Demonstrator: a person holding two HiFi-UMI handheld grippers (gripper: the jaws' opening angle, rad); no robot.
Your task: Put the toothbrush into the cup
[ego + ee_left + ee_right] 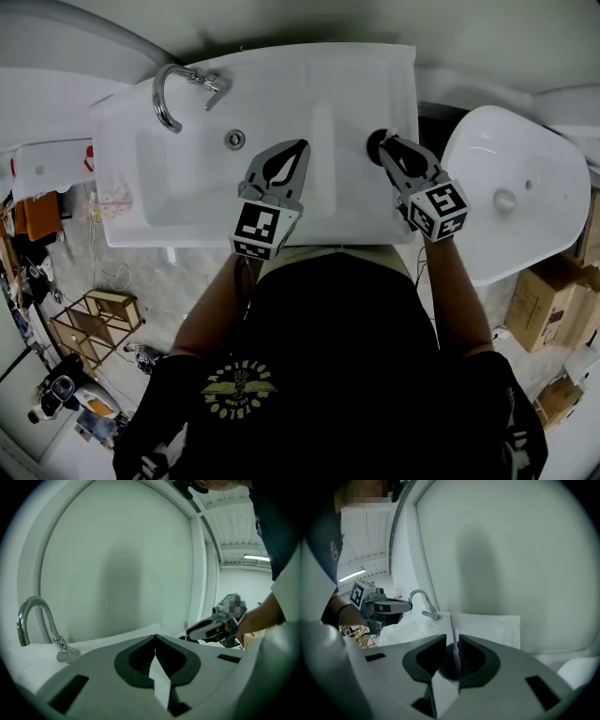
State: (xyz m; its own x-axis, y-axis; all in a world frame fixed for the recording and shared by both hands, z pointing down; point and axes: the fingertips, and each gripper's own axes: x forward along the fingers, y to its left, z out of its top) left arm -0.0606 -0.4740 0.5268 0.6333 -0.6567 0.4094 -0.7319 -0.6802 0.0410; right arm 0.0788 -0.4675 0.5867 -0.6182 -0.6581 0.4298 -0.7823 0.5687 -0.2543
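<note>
A thin pink-and-white toothbrush [453,630] stands upright between the jaws of my right gripper [453,638]. Its lower end drops into the dark cup [376,142] on the sink's right ledge. The jaws stand slightly apart: the brush leans by the right jaw and a small gap shows on its left. In the head view the right gripper [384,141] hovers with its tips right over the cup. My left gripper [302,145] is shut and empty above the basin's right part, with its jaws meeting in a line [155,637].
The white sink [187,178] has a chrome faucet [169,89] at its back left and a drain [234,140]. A white ceramic fixture [525,187] stands to the right. Cardboard boxes [548,300] lie on the floor there. A wall rises just behind the sink.
</note>
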